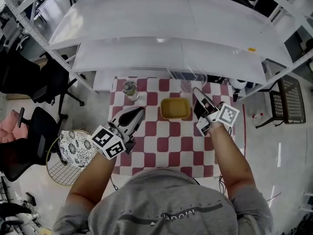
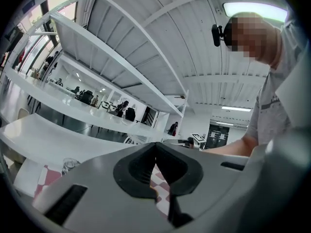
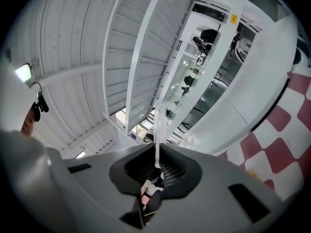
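Note:
My right gripper (image 1: 196,92) hovers over the back right of the red-and-white checkered table (image 1: 171,143), just right of a yellow tub (image 1: 174,108). Its jaws are shut on a thin clear plastic sheet or bag (image 3: 157,130) that stands up from between them; in the head view the clear plastic (image 1: 188,77) shows faintly beyond the fingertips. My left gripper (image 1: 141,111) is held above the table's left side, with a glass jar (image 1: 130,89) behind it. Its jaws (image 2: 155,147) are shut with nothing between them. The jar (image 2: 70,165) shows low on the left in the left gripper view.
White shelves (image 1: 166,28) of a metal rack overhang the table's far edge. A round wire basket with patterned cloth (image 1: 73,148) stands on the floor at left, beside black chairs (image 1: 29,77). A black crate (image 1: 289,99) and a small white device (image 1: 238,84) are at right.

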`<state>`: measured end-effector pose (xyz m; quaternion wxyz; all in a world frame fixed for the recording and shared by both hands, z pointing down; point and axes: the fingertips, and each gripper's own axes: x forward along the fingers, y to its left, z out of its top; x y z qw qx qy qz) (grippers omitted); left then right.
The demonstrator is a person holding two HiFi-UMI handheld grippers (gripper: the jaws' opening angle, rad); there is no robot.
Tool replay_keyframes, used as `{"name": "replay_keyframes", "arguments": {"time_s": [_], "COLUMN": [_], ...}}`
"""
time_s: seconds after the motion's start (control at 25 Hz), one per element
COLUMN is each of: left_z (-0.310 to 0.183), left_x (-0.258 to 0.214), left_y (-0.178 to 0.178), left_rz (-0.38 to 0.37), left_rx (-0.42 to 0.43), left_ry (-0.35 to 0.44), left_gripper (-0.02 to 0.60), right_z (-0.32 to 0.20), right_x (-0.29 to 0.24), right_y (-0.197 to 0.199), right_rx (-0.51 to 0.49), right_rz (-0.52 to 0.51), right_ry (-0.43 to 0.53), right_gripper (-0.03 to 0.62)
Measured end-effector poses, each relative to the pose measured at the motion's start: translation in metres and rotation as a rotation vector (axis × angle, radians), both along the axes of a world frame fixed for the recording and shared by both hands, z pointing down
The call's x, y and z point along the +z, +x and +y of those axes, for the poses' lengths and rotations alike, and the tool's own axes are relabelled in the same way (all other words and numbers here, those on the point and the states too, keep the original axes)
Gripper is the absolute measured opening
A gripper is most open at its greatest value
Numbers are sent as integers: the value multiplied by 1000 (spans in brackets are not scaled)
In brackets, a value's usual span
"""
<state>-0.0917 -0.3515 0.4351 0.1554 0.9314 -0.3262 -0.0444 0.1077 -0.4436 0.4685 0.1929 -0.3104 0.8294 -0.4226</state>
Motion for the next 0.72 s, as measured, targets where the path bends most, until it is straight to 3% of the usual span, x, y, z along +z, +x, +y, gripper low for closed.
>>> {"name": "replay_keyframes", "arguments": {"time_s": [0.72], "left_z": [-22], "left_x": [-85], "left_y": [-40], "left_rz": [4], "left_rx": [111], "left_ry": [158], "left_gripper": [12], "right_z": [1], "right_x": [-122], "right_y": [-17], "right_rx": [155], "right_rz": [165], "right_ry": [247], "right_gripper": [40]}}
